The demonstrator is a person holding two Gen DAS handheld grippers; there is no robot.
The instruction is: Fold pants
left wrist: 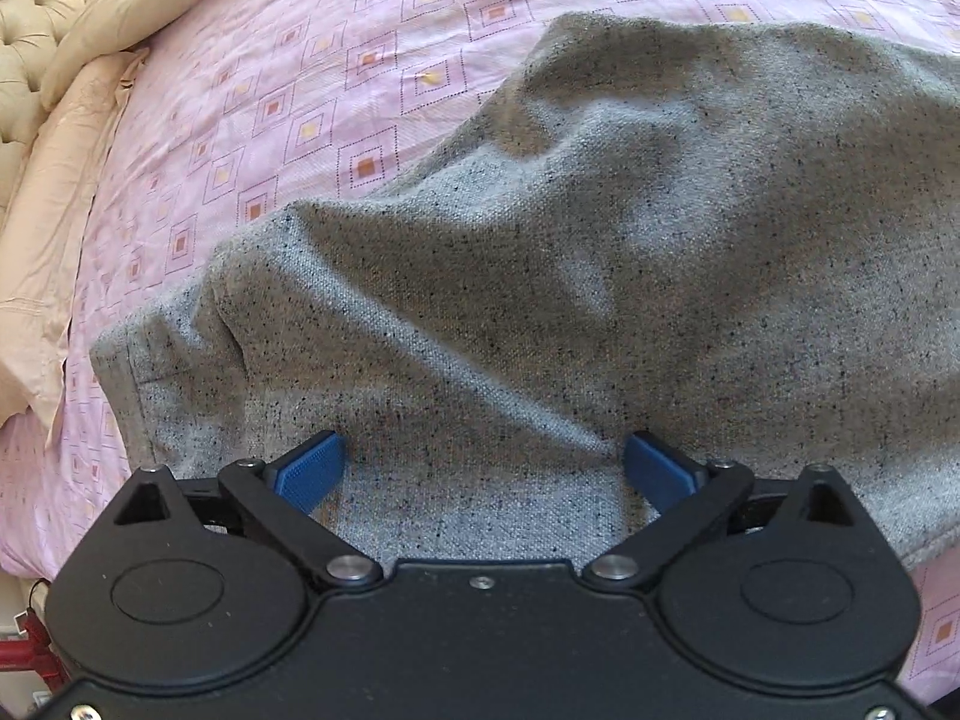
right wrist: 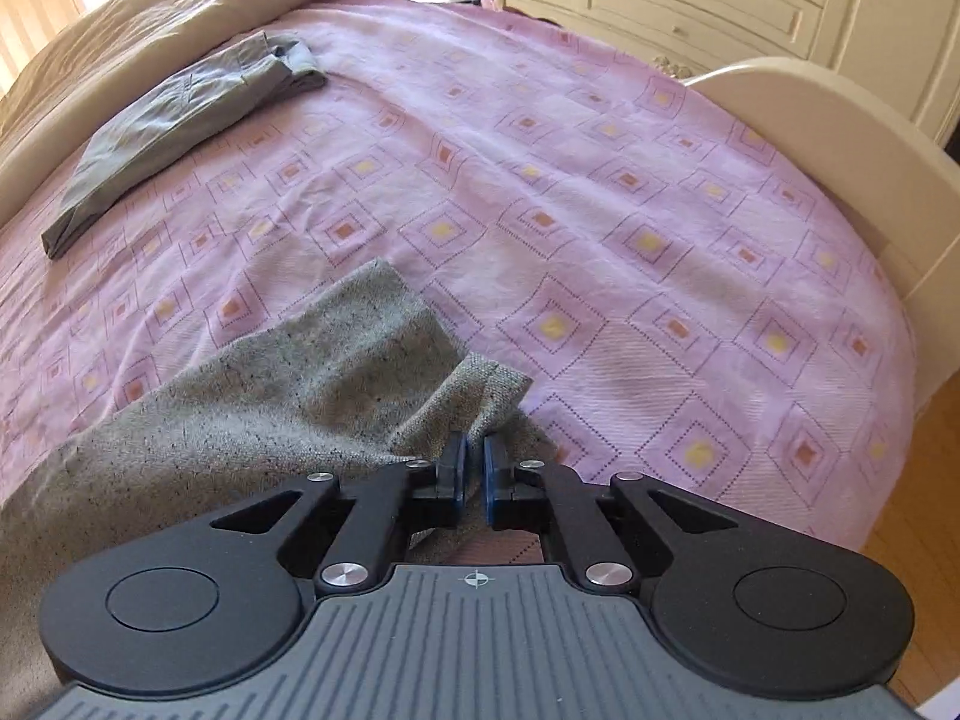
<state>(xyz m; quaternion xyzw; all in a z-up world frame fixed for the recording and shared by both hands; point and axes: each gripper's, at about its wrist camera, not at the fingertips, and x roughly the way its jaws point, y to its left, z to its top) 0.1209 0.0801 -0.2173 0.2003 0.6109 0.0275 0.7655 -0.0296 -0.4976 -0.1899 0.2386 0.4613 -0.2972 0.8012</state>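
Right now the grey pants (left wrist: 600, 240) lie rumpled on the pink bedspread (right wrist: 600, 180); the right gripper (right wrist: 474, 468) pinches their corner, while the left gripper (left wrist: 483, 468) gapes wide, so lifting may bunch the fold.

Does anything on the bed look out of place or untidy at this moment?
Nothing is damaged or spilled. The grey pants lie rumpled with raised folds on the pink bedspread, not flat. A second grey garment lies folded near the pillows.
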